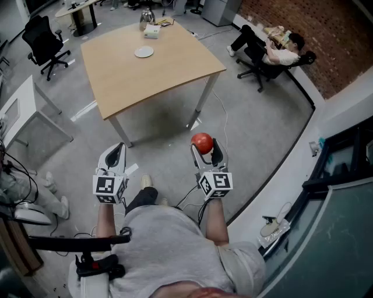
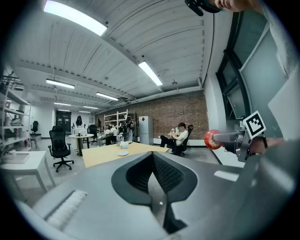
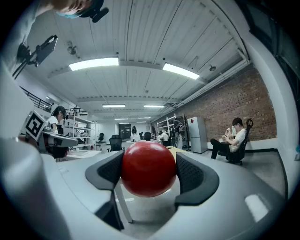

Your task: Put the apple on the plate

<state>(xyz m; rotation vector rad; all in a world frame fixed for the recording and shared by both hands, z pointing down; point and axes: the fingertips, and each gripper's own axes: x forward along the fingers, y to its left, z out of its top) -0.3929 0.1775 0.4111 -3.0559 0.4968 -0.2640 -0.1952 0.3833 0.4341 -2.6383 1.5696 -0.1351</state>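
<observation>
A red apple (image 1: 202, 142) sits between the jaws of my right gripper (image 1: 204, 150), which is shut on it and held level over the floor, well short of the table. The apple (image 3: 149, 168) fills the middle of the right gripper view, with both pads against its sides. From the left gripper view the same apple (image 2: 211, 139) shows at the right. My left gripper (image 1: 115, 154) hangs beside it on the left, jaws together and nothing in them (image 2: 151, 159). A small white plate (image 1: 144, 52) lies on the far part of the wooden table (image 1: 169, 70).
A white box (image 1: 152, 31) and a metal kettle (image 1: 147, 16) stand at the table's far edge. Black office chairs (image 1: 44, 42) stand at the left. A person sits in a chair (image 1: 274, 55) at the upper right. Cables trail over the grey floor (image 1: 221, 116).
</observation>
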